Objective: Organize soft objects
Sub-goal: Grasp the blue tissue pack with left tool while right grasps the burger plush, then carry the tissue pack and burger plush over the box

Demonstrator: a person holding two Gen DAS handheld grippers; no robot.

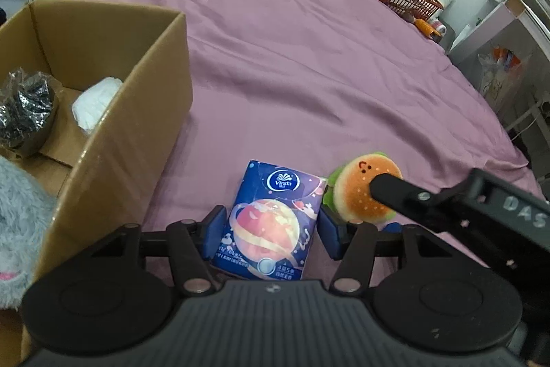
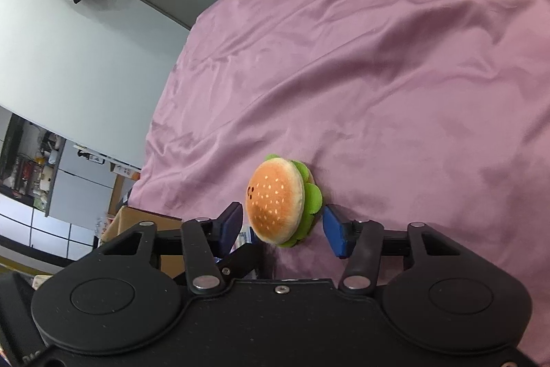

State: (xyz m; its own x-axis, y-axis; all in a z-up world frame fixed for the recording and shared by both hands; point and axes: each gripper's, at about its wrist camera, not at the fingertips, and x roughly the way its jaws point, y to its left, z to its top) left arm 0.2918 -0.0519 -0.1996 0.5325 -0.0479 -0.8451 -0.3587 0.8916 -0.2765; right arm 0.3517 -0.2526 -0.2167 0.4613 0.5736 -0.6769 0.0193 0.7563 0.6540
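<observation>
While my left tongs point(image 1: 271, 231) straddle the Vinda tissue pack point(image 1: 271, 222) lying on the purple bedsheet point(image 1: 309, 57), their blue pads sit just beside its edges, spread and not squeezing. My right tongs point(image 2: 282, 226) gape around the burger plush point(image 2: 280, 203), neither pad clearly pressing it. Left of the left tongs stands a cardboard box point(image 1: 137, 126) holding a white bundle point(image 1: 94, 102) and a dark wrapped bundle point(image 1: 24, 112). A grey plush point(image 1: 17, 229) sits nearest me.

Bare purple sheet point(image 1: 309, 57) lies open toward twelve o'clock, while the cardboard box point(image 1: 113, 133) walls off nine o'clock.
</observation>
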